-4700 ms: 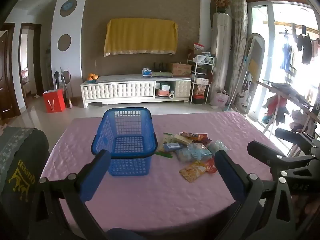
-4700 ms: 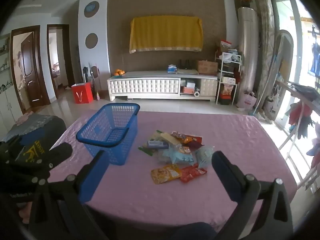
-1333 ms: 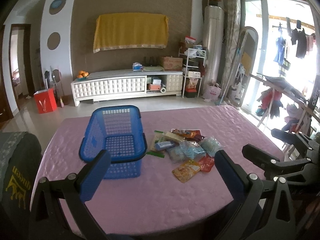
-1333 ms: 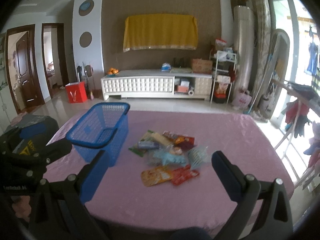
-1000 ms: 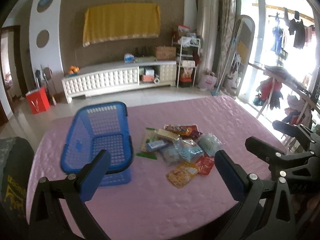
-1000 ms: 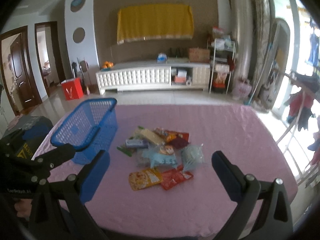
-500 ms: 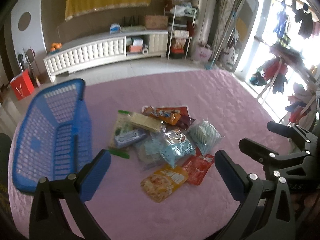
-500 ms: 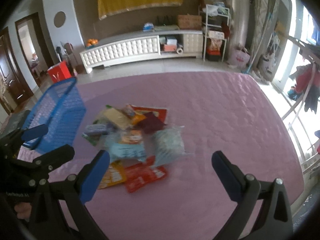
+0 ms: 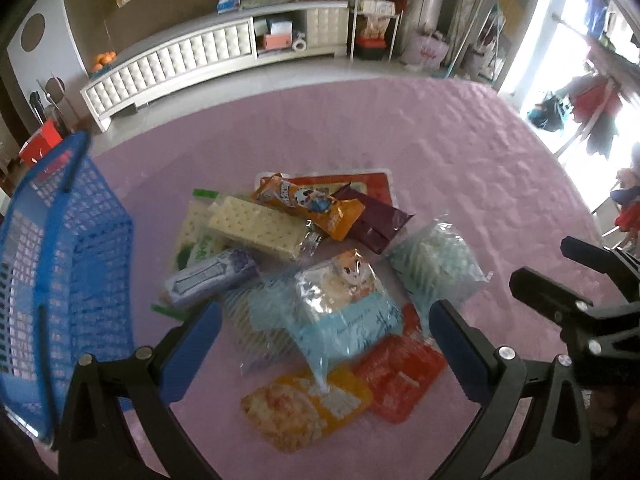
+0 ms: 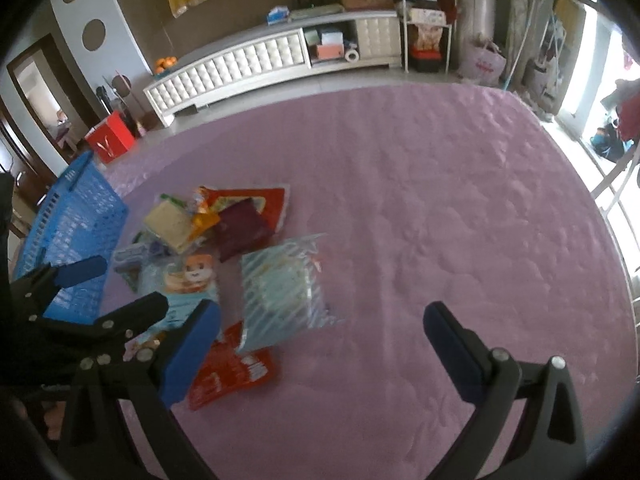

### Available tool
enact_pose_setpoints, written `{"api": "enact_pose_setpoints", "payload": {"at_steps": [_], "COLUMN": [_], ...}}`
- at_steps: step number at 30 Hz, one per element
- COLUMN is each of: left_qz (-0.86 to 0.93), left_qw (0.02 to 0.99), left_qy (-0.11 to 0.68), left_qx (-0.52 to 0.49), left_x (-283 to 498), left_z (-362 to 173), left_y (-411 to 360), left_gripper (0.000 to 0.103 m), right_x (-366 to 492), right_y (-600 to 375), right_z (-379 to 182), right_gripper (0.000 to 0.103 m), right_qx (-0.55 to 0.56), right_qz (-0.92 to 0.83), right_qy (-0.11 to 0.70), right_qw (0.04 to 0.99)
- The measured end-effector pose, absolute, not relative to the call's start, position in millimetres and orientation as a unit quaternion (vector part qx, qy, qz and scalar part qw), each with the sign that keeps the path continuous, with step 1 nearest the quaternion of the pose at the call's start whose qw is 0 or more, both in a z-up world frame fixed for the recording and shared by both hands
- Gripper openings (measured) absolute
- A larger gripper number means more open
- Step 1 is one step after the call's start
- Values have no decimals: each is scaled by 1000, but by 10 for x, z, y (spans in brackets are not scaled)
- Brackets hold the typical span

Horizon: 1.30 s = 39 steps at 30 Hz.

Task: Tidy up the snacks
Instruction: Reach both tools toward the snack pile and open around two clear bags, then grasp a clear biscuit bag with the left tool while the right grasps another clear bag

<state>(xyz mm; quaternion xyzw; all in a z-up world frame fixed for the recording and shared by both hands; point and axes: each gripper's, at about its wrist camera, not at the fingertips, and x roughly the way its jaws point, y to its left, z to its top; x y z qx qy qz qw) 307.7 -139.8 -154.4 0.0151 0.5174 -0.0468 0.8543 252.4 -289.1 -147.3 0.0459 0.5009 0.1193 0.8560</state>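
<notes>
At far left the blue basket (image 9: pixel 60 264) is standing empty beside the snack pile (image 9: pixel 304 264) on the pink tablecloth (image 10: pixel 420 200). The left gripper (image 9: pixel 324 332) is hovering, spread wide and empty, over the light-blue packet (image 9: pixel 344 312); the right gripper (image 10: pixel 320 332) is waiting, also released. Likely the first pick: lowering and closing comes next.

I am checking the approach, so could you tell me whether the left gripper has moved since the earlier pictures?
Yes. The left gripper has come forward and down over the snack pile; the white cabinet has slid toward the top of its view.
</notes>
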Motion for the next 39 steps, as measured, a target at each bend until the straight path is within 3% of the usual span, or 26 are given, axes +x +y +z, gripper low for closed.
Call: {"api": "enact_pose_setpoints", "payload": {"at_steps": [15, 17, 19, 22, 34, 39], "left_qz": [-38, -43, -48, -60, -75, -80], "left_qw": [825, 827, 831, 834, 851, 860], "left_qy": [562, 559, 552, 548, 518, 505], "left_qx": [48, 42, 42, 28, -25, -8], "left_x": [3506, 3486, 3458, 3380, 3071, 3007], "left_z": [-2177, -2155, -2134, -2084, -1833, -1795], "left_y": [-1537, -1514, -1478, -1371, -923, -868], "left_gripper": [103, 99, 88, 83, 78, 78], "right_x": [2646, 2652, 2657, 2685, 2816, 2842], "right_y": [-2956, -2924, -2879, -2810, -2516, -2415], "right_z": [-1728, -1715, -1700, -1689, -1904, -2009], "right_gripper": [103, 103, 103, 103, 102, 79], "right_qx": [59, 56, 54, 55, 37, 26], "right_qz": [103, 104, 109, 124, 146, 161], "right_qy": [525, 525, 525, 528, 547, 553], "right_qw": [843, 843, 842, 838, 824, 817]}}
